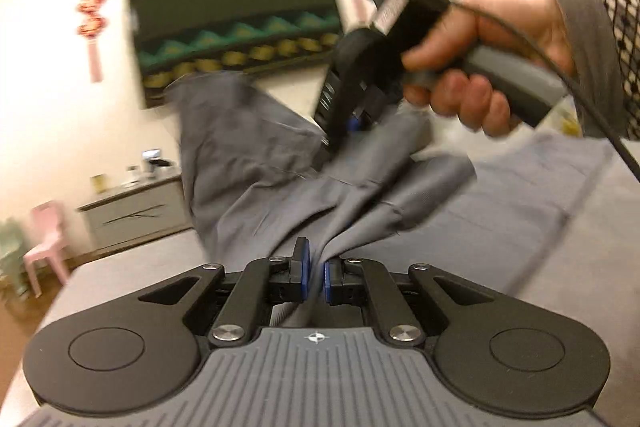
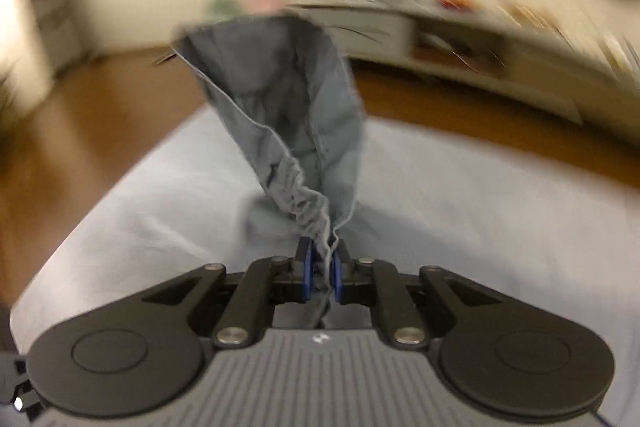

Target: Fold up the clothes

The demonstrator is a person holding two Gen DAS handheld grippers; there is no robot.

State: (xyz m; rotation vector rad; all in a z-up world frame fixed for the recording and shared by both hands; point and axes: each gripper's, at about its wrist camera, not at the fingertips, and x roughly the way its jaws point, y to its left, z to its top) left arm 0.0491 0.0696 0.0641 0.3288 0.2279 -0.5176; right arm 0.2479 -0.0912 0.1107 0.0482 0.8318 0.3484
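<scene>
One grey garment (image 1: pixel 256 163) is seen, a thin woven cloth with stitched seams and, in the right wrist view, a gathered elastic edge (image 2: pixel 298 187); it is lifted clear above a flat surface covered in pale grey-blue sheet (image 2: pixel 460 195), most likely a bed, though this cannot be settled. Two claws are counted, each of black plastic with blue pads and a ribbed grey body. The left claw (image 1: pixel 315 273) is clenched on a bunched fold of the garment, the cloth being pinched between its two blue pads (image 1: pixel 306 267) and spreading upward from there. The right claw (image 2: pixel 320 269) is likewise clamped on the garment, at the ruffled elastic edge, which runs up from the pads in crumpled pleats. In the left wrist view the right claw is shown from outside, above and to the right of the garment, gripped by one hand (image 1: pixel 484 67) around a grey handle, with one black cable (image 1: pixel 592 99) trailing from it and a patterned sleeve (image 1: pixel 616 47) cut off by the frame edge; its fingertips are blurred and partly buried in the cloth. Behind the garment one dark framed picture (image 1: pixel 236 31) with green and gold shapes is hung on a cream wall, three red ornaments are made out around it, one grey cabinet (image 1: pixel 136 211) stands to the lower left of the garment, and one pink chair (image 1: pixel 46 239) is placed beyond that. Both views are smeared by motion; the small things on the cabinet cannot be identified, and the lower end of the garment is hidden behind the claw bodies.
</scene>
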